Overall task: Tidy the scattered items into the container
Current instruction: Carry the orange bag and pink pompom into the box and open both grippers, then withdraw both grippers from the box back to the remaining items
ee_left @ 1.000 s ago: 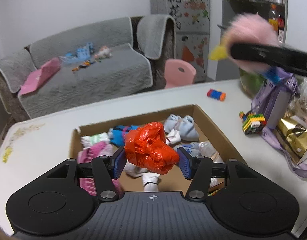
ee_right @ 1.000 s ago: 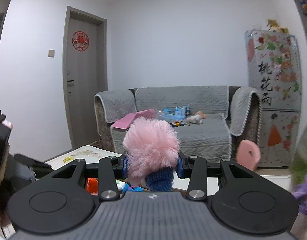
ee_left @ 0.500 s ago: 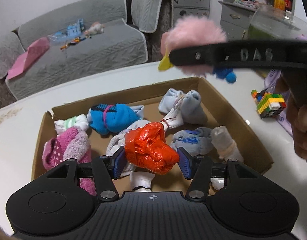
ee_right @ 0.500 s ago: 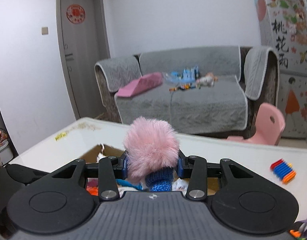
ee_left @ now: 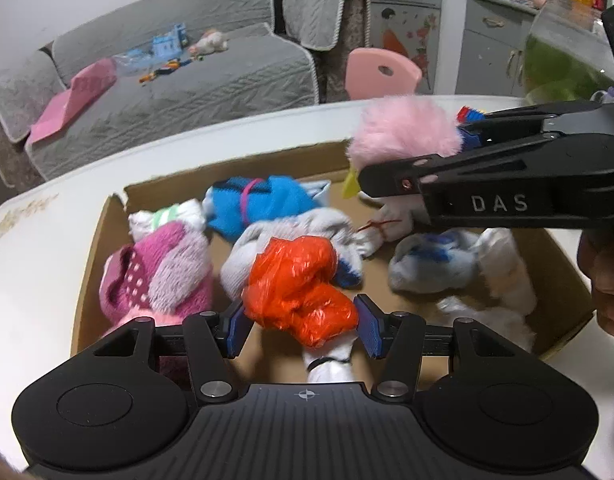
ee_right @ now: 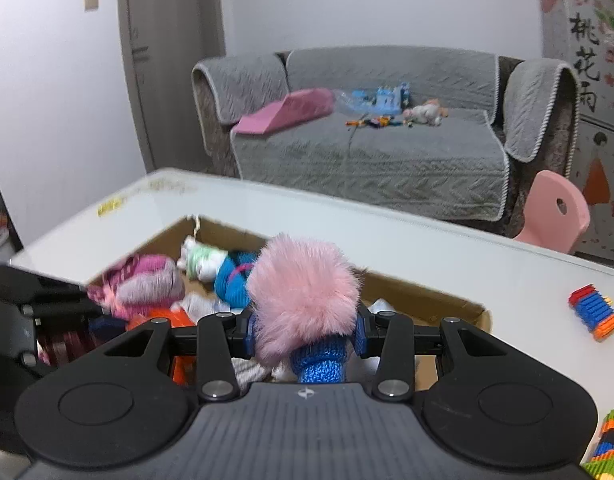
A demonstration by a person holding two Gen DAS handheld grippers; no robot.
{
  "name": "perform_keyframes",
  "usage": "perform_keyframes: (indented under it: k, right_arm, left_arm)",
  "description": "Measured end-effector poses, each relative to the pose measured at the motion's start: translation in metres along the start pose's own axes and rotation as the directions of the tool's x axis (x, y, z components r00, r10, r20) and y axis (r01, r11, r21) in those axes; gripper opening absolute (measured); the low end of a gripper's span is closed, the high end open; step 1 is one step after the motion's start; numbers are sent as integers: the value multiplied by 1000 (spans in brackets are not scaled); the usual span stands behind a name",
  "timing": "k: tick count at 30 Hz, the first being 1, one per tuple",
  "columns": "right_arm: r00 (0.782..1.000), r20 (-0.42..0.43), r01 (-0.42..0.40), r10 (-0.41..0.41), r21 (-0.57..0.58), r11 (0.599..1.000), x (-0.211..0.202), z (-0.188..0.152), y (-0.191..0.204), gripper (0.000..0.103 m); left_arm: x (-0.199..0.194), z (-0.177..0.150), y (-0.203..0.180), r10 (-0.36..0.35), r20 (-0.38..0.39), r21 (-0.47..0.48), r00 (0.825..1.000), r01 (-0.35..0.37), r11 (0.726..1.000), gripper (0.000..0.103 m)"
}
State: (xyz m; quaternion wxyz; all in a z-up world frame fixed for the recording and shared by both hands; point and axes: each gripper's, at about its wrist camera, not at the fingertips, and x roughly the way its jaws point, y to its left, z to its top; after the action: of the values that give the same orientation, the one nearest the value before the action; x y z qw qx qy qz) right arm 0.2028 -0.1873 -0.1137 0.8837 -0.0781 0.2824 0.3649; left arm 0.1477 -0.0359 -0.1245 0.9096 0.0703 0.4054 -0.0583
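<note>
Left jaws: closed on orange plastic bundle [ee_left: 303, 288], blue pads pressed to both its sides; left gripper [ee_left: 301, 326] held over near half of cardboard box [ee_left: 89, 248].
Right jaws: clamped on pink fluffy item [ee_right: 303, 296], blue knitted part showing below the fur; right gripper [ee_right: 303, 330] over far right corner of box, seen from the side in left view [ee_left: 403, 178].
Box edges: four low walls, top open; left wall torn at far corner; near wall hidden behind left gripper; right wall close to a hand gripping the right tool.
Room inside box: bare cardboard floor visible between blue sock roll [ee_left: 263, 204] and pink fuzzy sock [ee_left: 163, 276], and again at far right under pink fluffy item; middle and right crowded.
Count, in box: one pink fuzzy sock; one blue sock roll; one white-and-green roll [ee_left: 163, 218]; several white and blue-white bundles, blurred, exact number cannot be told.
Count, held: two items, one per gripper, both above box, neither resting on contents.
Count, on white table [ee_right: 447, 264] outside box: one blue-orange block toy [ee_right: 593, 312], well apart to the right; one multicoloured block stack [ee_right: 607, 456] at right edge.
Table margins: open white surface left of and beyond box.
</note>
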Motion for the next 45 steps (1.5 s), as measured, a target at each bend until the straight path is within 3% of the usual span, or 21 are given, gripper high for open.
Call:
perform_keyframes:
  k: [12, 13, 14, 15, 17, 19, 24, 30, 37, 45]
  right_arm:
    - [999, -46, 21, -22, -38, 999, 4, -1, 3, 39]
    - [999, -47, 24, -25, -36, 999, 4, -1, 2, 42]
    - [998, -49, 29, -30, -36, 999, 4, -1, 2, 51]
    - [998, -52, 34, -36, -39, 999, 4, -1, 2, 56]
    - [998, -51, 38, -40, -46, 998, 4, -1, 4, 62]
    - [998, -45, 40, -42, -46, 998, 1, -1, 4, 69]
    - [999, 2, 41, -40, -48, 998, -18, 6, 4, 74]
    - [994, 104, 51, -45, -52, 997, -63, 13, 1, 82]
    - [982, 182, -39, 55, -91, 995, -113, 3, 18, 91]
    - [957, 195, -165, 216, -248, 955, -134, -60, 77, 98]
  left_arm:
    - [0, -5, 1, 18, 6, -3, 1000, -18, 1000, 63]
    - [0, -5, 1, 21, 5, -4, 1000, -21, 1000, 63]
    - [-1, -5, 1, 24, 7, -6, 1000, -24, 1000, 67]
    - [-2, -5, 1, 30, 10, -4, 999, -30, 1000, 80]
    - [-4, -7, -1, 47, 17, 2, 999, -47, 999, 90]
    - [-7, -8, -2, 47, 25, 13, 999, -47, 999, 90]
    - [-24, -11, -2, 32, 33, -1, 999, -32, 999, 94]
    - [-73, -20, -4, 23, 131, -10, 991, -22, 1000, 98]
    - [-125, -59, -4, 37, 198, -29, 979, -32, 999, 103]
    - [-124, -115, 16, 71, 135, -116, 988, -55, 992, 103]
